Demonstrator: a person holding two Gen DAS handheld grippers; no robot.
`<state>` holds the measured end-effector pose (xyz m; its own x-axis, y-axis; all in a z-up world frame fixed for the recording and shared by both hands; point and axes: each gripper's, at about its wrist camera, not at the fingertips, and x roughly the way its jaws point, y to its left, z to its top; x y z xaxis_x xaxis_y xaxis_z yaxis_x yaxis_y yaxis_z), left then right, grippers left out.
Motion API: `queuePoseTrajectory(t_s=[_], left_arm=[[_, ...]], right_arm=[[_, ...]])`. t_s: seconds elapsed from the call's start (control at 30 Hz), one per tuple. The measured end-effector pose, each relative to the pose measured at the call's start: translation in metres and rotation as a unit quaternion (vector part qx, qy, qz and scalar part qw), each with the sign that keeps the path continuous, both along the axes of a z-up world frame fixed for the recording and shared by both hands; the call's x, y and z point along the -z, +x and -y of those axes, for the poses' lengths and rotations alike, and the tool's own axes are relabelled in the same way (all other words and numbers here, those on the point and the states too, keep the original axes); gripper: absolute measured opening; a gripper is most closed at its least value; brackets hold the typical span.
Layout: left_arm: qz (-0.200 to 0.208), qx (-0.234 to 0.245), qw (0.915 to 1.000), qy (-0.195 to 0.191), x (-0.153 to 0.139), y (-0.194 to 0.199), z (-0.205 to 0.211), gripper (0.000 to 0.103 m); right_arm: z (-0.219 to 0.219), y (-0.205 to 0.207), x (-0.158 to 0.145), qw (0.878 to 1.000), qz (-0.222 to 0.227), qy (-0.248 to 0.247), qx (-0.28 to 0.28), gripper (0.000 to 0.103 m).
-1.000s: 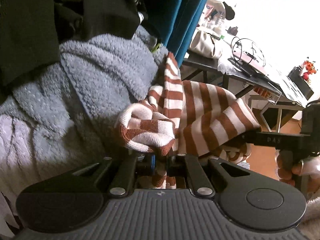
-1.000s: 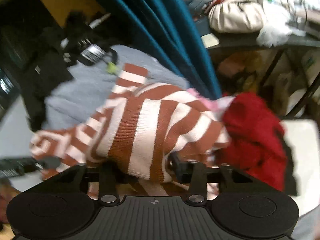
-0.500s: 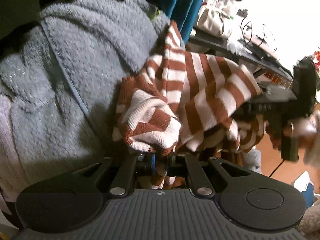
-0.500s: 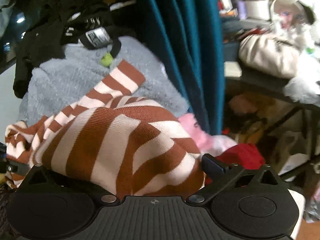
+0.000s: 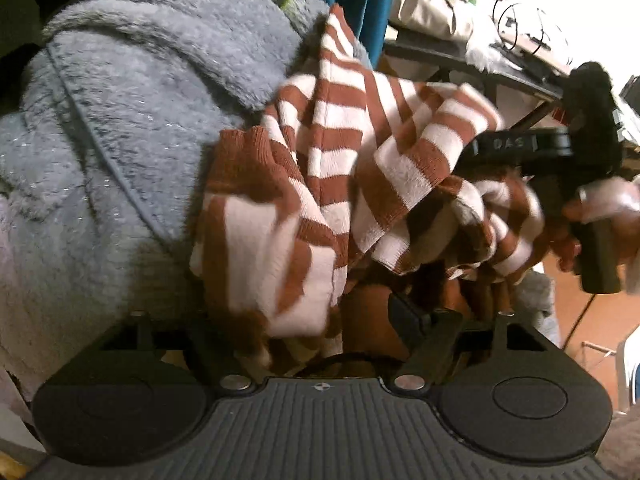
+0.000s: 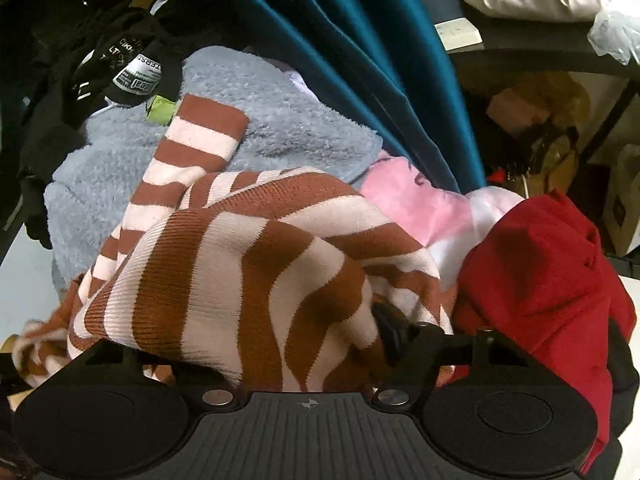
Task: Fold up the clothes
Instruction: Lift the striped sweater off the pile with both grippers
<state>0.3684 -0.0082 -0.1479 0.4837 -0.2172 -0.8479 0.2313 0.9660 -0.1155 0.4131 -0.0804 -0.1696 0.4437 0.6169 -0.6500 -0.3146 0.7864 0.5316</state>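
Left wrist view: left gripper (image 5: 312,320), jaws spread and opening, with folds of the brown-and-white striped sweater (image 5: 332,168) sagging loose between them; the right finger (image 5: 412,320) shows bare and clear of the cloth, the left finger is buried under knit, so no pinch is evident; the sweater lies heaped against a grey fleece garment (image 5: 132,120) that fills the left of the frame, one striped sleeve running up over the fleece toward a teal curtain (image 5: 360,8); at right, the right gripper (image 5: 516,148) reaches into the sweater's far edge, carried by the person's right hand (image 5: 600,208); behind it a dark table (image 5: 460,60) bearing a cream bag (image 5: 432,8) and cables. Right wrist view: right gripper (image 6: 312,344), jaws closing, striped sweater bunched over and between them; only its right finger (image 6: 392,336) shows, partly, and whether the pads press the cloth cannot be told, the contact being hidden under the knit; striped sleeve (image 6: 188,152) laid on the grey fleece; pink garment (image 6: 416,204) just beyond the sweater; red garment (image 6: 552,288) beside it at right; black clothing with a white label (image 6: 140,76) at upper left; teal curtain hanging down the centre; cluttered shelf behind.
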Motion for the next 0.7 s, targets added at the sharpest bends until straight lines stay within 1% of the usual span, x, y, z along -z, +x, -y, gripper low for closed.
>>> queuePoseTrajectory(t_s=[0.1, 0.17, 0.2, 0.23, 0.27, 0.3, 0.33, 0.43, 0.53, 0.57, 0.6, 0.7], left_arm=[[0.001, 0.001, 1.0, 0.005, 0.007, 0.007, 0.005, 0.077], [0.003, 0.008, 0.9999, 0.013, 0.012, 0.009, 0.007, 0.075], [0.005, 0.01, 0.9998, 0.018, 0.014, 0.01, 0.007, 0.055], [0.002, 0.005, 1.0, 0.008, 0.012, 0.011, 0.004, 0.026], [-0.001, -0.001, 1.0, -0.004, 0.01, 0.013, 0.0, 0.022], [-0.005, -0.006, 0.9998, -0.016, 0.008, 0.014, -0.004, 0.015], [-0.001, -0.006, 0.9997, -0.024, 0.003, 0.012, -0.004, 0.013], [0.01, -0.003, 0.9988, -0.049, -0.012, 0.004, -0.005, 0.011], [0.014, -0.007, 0.997, -0.076, -0.021, 0.0, 0.0, 0.009], [0.013, -0.012, 0.9962, -0.085, -0.022, -0.001, 0.001, 0.009], [0.012, -0.018, 0.9954, -0.094, -0.023, -0.002, 0.002, 0.009], [0.003, -0.026, 0.996, -0.085, -0.012, -0.001, 0.002, 0.01]], right_arm=[[0.002, -0.003, -0.002, 1.0, 0.002, -0.006, -0.004, 0.059], [0.006, -0.006, -0.002, 1.0, -0.009, 0.004, 0.007, 0.055], [0.009, -0.007, -0.002, 1.0, -0.017, 0.011, 0.015, 0.051], [0.011, -0.01, -0.002, 0.999, -0.024, 0.016, 0.024, 0.049], [0.012, -0.013, -0.004, 0.999, -0.03, 0.022, 0.034, 0.047], [0.013, -0.016, -0.007, 0.998, -0.034, 0.029, 0.04, 0.044], [0.013, -0.02, -0.01, 0.998, -0.038, 0.036, 0.046, 0.039], [0.017, -0.033, -0.024, 0.994, -0.046, 0.07, 0.064, 0.03], [0.019, -0.047, -0.038, 0.991, -0.057, 0.105, 0.065, 0.026], [0.016, -0.053, -0.043, 0.99, -0.062, 0.108, 0.063, 0.026], [0.014, -0.058, -0.047, 0.99, -0.068, 0.11, 0.06, 0.026], [0.006, -0.073, -0.052, 0.995, -0.044, 0.063, 0.06, 0.026]])
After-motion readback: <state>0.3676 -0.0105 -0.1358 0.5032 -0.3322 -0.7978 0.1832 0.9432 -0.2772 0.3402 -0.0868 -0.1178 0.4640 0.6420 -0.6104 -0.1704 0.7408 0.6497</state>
